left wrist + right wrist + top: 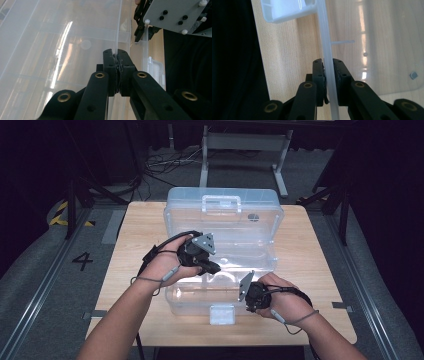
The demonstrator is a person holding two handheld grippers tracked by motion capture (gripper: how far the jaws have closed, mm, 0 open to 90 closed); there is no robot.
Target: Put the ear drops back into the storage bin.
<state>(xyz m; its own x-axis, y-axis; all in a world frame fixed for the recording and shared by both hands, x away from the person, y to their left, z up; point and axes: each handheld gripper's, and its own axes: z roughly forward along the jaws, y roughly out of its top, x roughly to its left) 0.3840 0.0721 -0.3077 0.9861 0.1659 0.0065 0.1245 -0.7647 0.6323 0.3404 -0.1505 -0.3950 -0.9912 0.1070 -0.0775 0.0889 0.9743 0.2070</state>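
A clear plastic toolbox (222,207) stands open on the wooden table (320,270), its lid leaning back. My left gripper (214,268) reaches into the box base and is shut on a thin clear plastic wall (117,37), which looks like the edge of an inner tray. Its pads meet on that wall in the left gripper view (116,53). My right gripper (249,308) sits at the front of the box, just right of the white latch (222,314). In the right gripper view its jaws (327,61) clamp the box's front rim (324,32) from both sides.
Bare table lies to the left and right of the box. The latch (287,10) hangs close beside the right gripper's jaws. A grey frame (245,150) and cables lie on the floor beyond the far edge. Both forearms come in from the near edge.
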